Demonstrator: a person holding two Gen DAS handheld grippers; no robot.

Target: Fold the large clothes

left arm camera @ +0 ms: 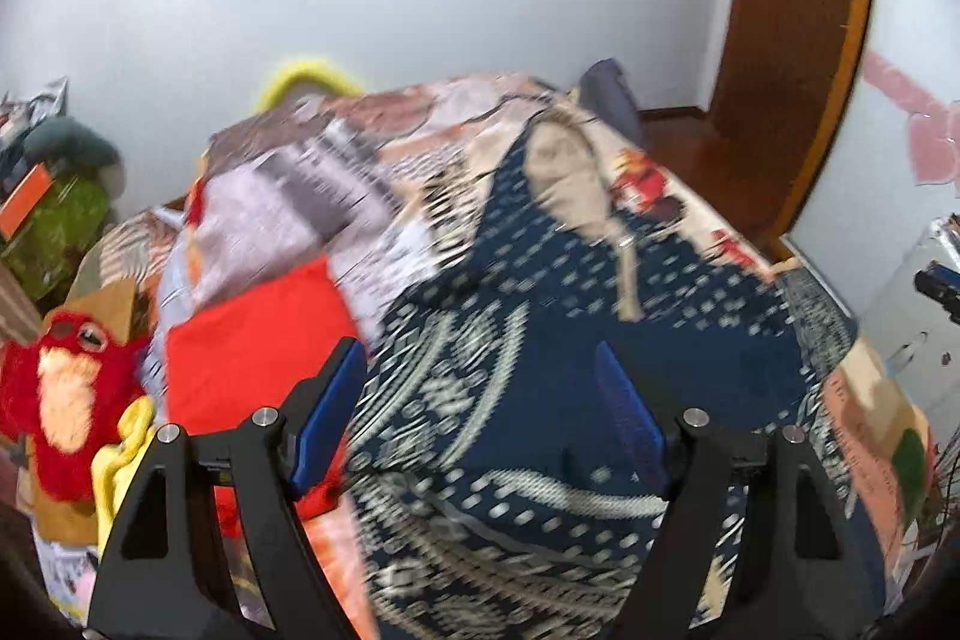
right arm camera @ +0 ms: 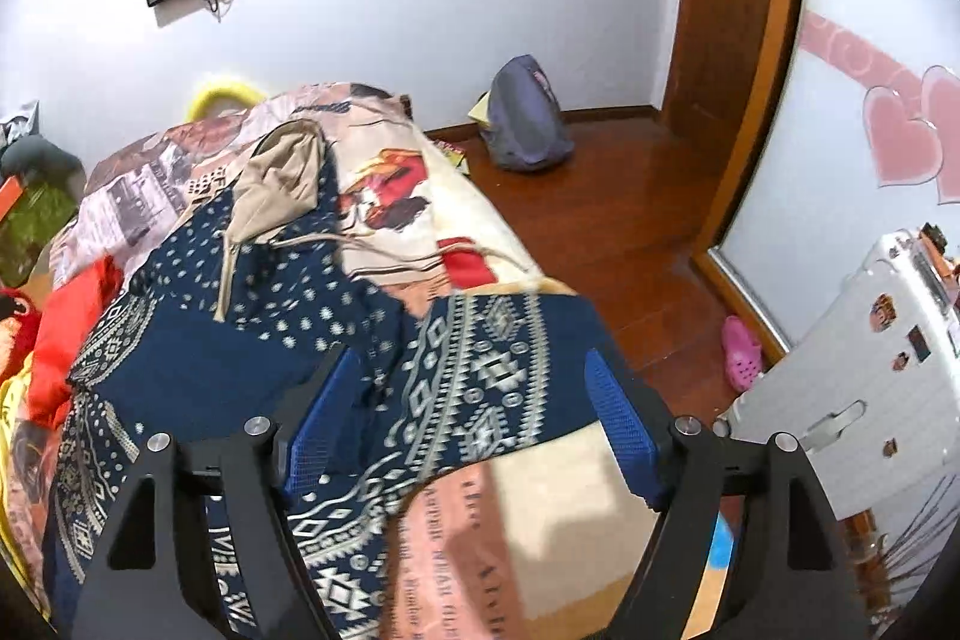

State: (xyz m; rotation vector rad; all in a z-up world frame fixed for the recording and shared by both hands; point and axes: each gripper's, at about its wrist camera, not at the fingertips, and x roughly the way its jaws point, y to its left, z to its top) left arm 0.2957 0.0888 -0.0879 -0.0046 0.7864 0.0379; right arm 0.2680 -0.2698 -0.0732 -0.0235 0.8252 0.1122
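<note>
The left wrist view is motion-blurred: the hoodie's (left arm camera: 540, 370) pattern smears and the bedspread (left arm camera: 336, 184) print cannot be read. The red plush (left arm camera: 60, 400) is cut by the left edge. In the right wrist view, the suitcase (right arm camera: 852, 388) runs off the right edge.

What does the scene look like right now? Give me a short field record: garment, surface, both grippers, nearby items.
garment: navy hooded top with white geometric pattern, spread out, beige-lined hood toward the far end
surface: bed with patchwork print blanket
sleeve: one patterned sleeve lies out toward the bed's edge
left gripper: open, over the garment, gripping nothing
right gripper: open, over the sleeve
beside garment: red cloth
floor: pink clog, grey-blue backpack
</note>
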